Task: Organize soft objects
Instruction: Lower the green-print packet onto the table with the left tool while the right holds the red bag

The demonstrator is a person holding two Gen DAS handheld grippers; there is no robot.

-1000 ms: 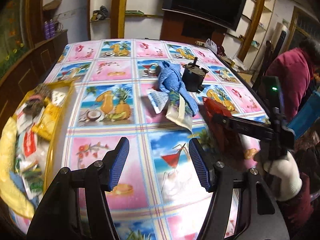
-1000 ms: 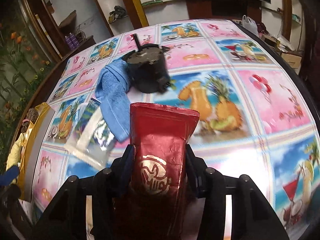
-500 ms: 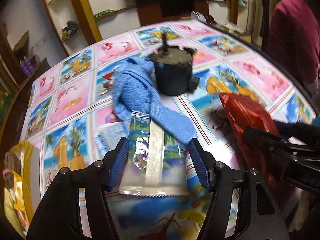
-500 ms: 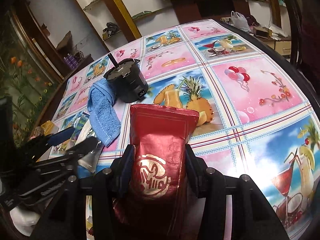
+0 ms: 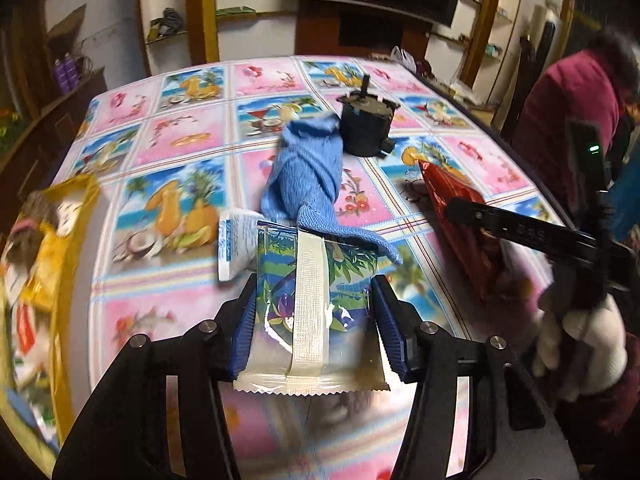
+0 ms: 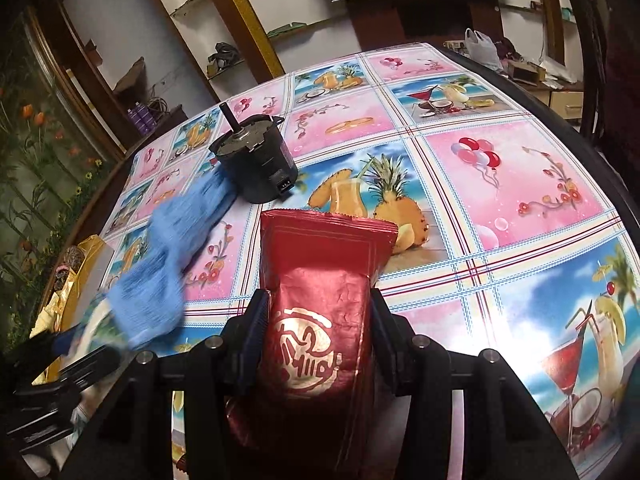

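In the left wrist view my left gripper [image 5: 314, 286] has its blue pads [image 5: 245, 320] against both sides of a clear packet with a tropical print and a white seam [image 5: 316, 304]. Its jaws are closing on that packet. A corner of the blue towel [image 5: 308, 172] lies over the packet's far end. My right gripper [image 6: 319, 298] is shut on a red foil packet [image 6: 320, 272], which it holds upright above the table. The left view shows that red packet [image 5: 452, 196] at the right. The towel [image 6: 176, 248] is blurred in the right wrist view.
A black cylindrical motor [image 5: 366, 128] stands beyond the towel. A small white and blue sachet [image 5: 234, 244] lies left of the packet. A yellow bag of snacks [image 5: 52, 240] sits at the table's left edge. A person in a maroon top [image 5: 568, 120] is at the right.
My left gripper moved in over the printed packet and its jaws narrowed onto the packet's sides. The towel shifted. The right gripper kept its hold on the red packet.
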